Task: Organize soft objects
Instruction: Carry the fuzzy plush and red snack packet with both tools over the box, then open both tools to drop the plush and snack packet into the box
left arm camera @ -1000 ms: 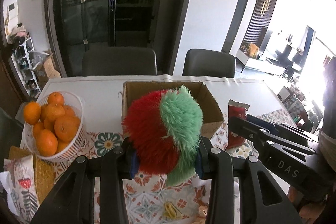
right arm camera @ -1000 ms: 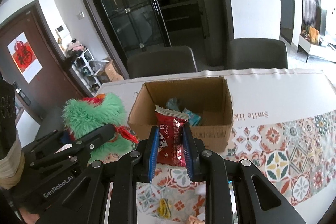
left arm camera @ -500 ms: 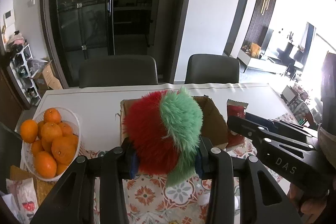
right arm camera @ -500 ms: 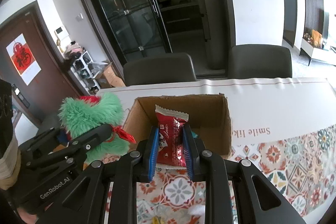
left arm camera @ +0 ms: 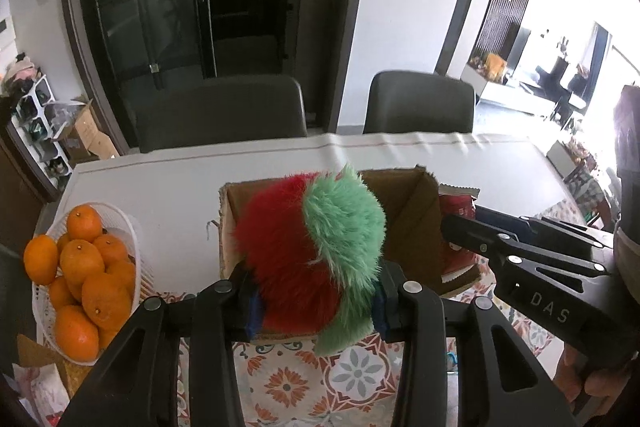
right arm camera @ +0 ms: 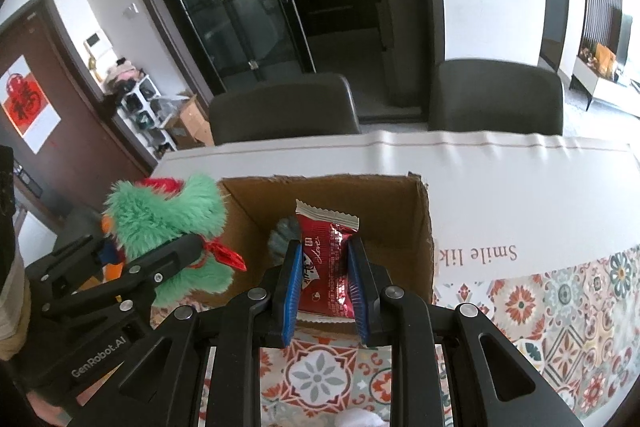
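My left gripper (left arm camera: 316,307) is shut on a furry red and green plush toy (left arm camera: 312,251) and holds it over the near edge of an open cardboard box (left arm camera: 416,223). The toy also shows in the right wrist view (right arm camera: 168,219) at the box's left wall. My right gripper (right arm camera: 324,291) is shut on a red snack packet (right arm camera: 328,263) and holds it over the near rim of the same box (right arm camera: 424,227). A grey soft thing (right arm camera: 284,235) lies inside the box.
A white basket of oranges (left arm camera: 80,279) stands at the left on the table. Two dark chairs (left arm camera: 224,115) stand behind the far table edge. A patterned cloth (right arm camera: 560,299) covers the near part of the table. Packets lie at the lower left (left arm camera: 36,383).
Both grippers have moved forward and up toward the box. The toy and the packet now hang over its near rim, and the box looks larger.
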The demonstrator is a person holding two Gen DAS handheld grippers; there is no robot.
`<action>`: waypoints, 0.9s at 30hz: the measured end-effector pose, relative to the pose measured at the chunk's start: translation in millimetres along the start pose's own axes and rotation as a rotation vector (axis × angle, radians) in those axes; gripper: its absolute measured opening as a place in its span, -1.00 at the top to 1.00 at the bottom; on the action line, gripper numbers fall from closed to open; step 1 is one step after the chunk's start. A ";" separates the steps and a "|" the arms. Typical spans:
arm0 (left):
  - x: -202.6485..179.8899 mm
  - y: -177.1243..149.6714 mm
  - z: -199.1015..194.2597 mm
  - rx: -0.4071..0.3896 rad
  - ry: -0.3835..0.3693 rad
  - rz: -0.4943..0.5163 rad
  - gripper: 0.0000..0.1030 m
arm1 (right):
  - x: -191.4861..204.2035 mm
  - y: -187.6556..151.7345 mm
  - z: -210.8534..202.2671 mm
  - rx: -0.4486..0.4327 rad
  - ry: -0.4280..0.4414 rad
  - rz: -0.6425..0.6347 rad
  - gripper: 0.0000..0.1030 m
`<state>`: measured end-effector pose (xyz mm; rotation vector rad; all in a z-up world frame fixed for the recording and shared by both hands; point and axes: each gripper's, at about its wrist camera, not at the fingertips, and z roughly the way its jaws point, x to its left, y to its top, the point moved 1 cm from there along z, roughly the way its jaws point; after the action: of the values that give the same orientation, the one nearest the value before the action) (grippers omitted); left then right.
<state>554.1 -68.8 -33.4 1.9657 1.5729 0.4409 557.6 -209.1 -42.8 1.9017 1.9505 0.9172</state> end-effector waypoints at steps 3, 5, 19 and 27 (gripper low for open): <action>0.6 -1.5 16.4 0.032 -0.002 0.004 0.18 | -5.9 -1.3 14.9 0.022 -0.003 0.009 0.54; 1.7 -3.2 25.4 0.050 0.000 0.004 0.17 | -7.9 -2.5 25.2 0.044 -0.002 0.014 0.54; 8.9 -18.8 32.0 0.054 0.083 -0.004 -0.25 | -17.5 -16.3 44.3 0.079 -0.078 0.041 0.31; 1.6 -33.6 4.2 0.049 0.073 -0.014 -0.32 | -17.9 -28.2 10.1 0.045 -0.108 0.069 0.19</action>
<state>531.0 -63.6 -57.7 1.9941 1.6568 0.4778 542.9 -222.1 -71.7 2.0104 1.8692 0.7771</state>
